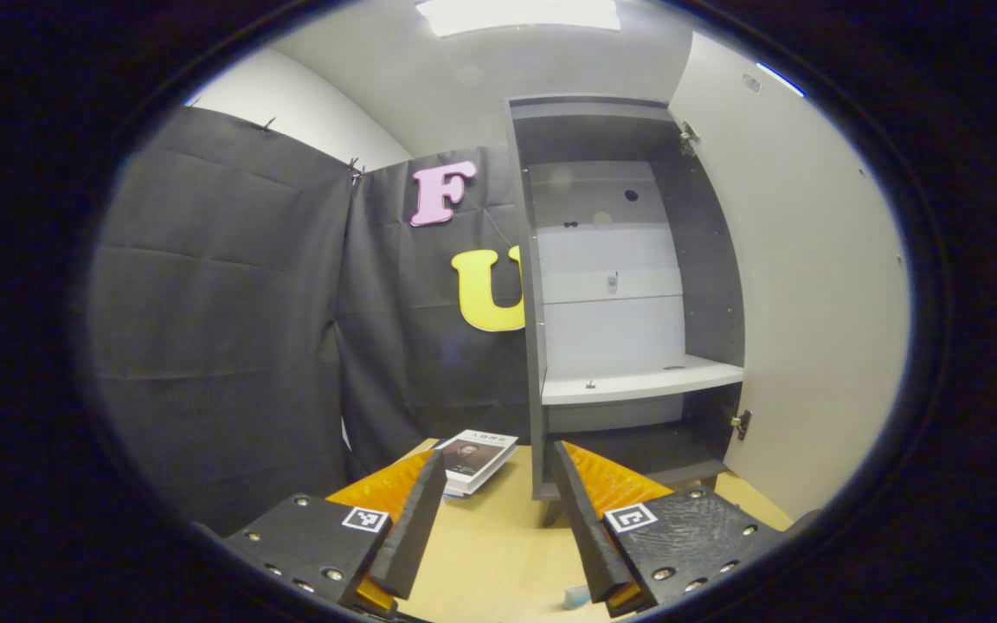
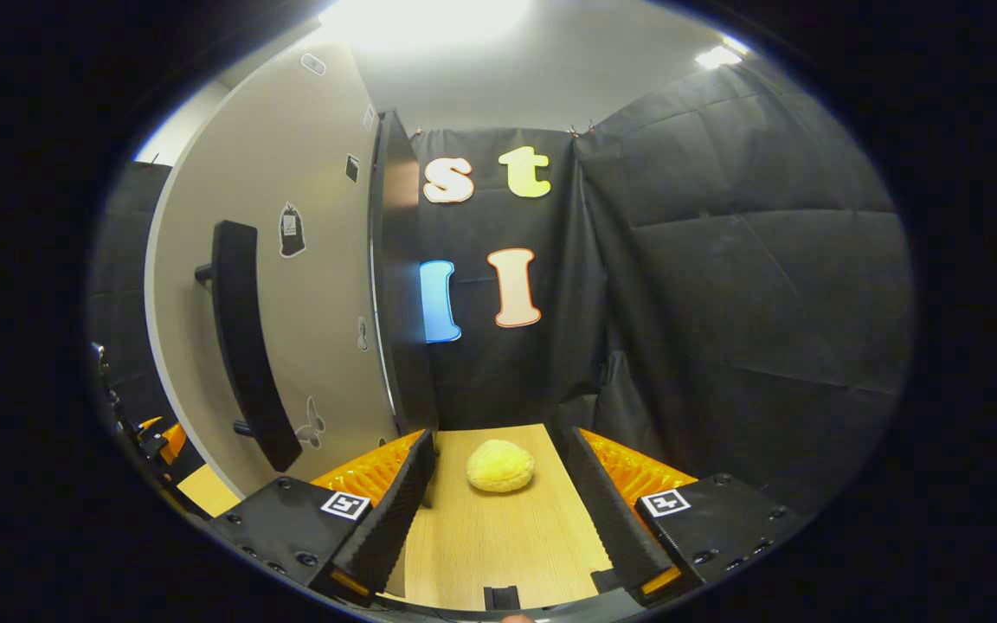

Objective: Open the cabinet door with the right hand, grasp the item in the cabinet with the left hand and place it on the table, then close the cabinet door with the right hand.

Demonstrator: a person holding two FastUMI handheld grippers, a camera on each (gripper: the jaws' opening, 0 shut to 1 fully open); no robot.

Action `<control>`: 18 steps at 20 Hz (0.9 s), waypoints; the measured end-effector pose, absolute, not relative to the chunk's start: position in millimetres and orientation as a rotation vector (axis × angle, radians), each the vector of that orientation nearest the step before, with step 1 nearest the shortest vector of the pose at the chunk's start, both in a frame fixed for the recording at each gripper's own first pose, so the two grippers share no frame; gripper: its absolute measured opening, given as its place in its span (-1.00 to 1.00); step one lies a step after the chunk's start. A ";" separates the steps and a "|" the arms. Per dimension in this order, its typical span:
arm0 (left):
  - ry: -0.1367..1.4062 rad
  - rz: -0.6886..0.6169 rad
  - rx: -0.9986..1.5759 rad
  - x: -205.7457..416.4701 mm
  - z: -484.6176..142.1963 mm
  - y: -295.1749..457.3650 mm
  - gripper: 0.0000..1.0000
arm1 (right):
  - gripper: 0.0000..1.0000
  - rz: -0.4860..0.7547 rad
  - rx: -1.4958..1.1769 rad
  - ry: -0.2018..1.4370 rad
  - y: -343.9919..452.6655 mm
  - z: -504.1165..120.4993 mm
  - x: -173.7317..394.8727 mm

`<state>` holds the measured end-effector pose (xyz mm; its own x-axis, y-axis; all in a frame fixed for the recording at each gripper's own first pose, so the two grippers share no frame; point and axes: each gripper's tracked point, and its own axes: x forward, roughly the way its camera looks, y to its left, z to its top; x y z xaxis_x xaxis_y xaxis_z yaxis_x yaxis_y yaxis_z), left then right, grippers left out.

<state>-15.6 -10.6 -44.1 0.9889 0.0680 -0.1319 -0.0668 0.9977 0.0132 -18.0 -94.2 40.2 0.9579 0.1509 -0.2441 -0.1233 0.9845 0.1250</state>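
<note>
The grey cabinet (image 1: 628,260) stands open, its pale door (image 1: 810,285) swung out to the right. Its white shelf (image 1: 637,381) looks bare. A book (image 1: 474,457) lies on the wooden table (image 1: 498,536) just left of the cabinet, beyond my left gripper (image 1: 498,456), which is open and holds nothing. In the right gripper view the door's outer face (image 2: 308,285) with its long black handle (image 2: 243,337) is at the left. A round yellow soft item (image 2: 500,465) rests on the table (image 2: 498,545) ahead of my right gripper (image 2: 498,437), open and apart from the handle.
Black cloth walls close the booth behind and on both sides. The open door juts out over the table's right part. A dark lower compartment (image 1: 637,450) lies under the white shelf.
</note>
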 end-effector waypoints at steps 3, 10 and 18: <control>0.128 0.058 0.033 -15.9 -44.2 8.5 0.49 | 0.96 0.088 0.123 0.254 -86.9 53.1 -29.1; 0.127 0.033 0.020 -6.2 -52.6 42.8 0.51 | 0.95 0.037 0.085 0.239 -51.6 81.3 -47.4; 0.139 -0.009 0.004 6.9 -69.3 67.6 0.49 | 0.84 -0.059 0.057 0.257 -41.6 85.1 -54.1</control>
<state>6.9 67.6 -69.3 0.9903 -0.0088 -0.1389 0.0094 0.9999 0.0036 -54.1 -41.6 85.1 0.9654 -0.0513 -0.2555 0.0658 0.9967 0.0484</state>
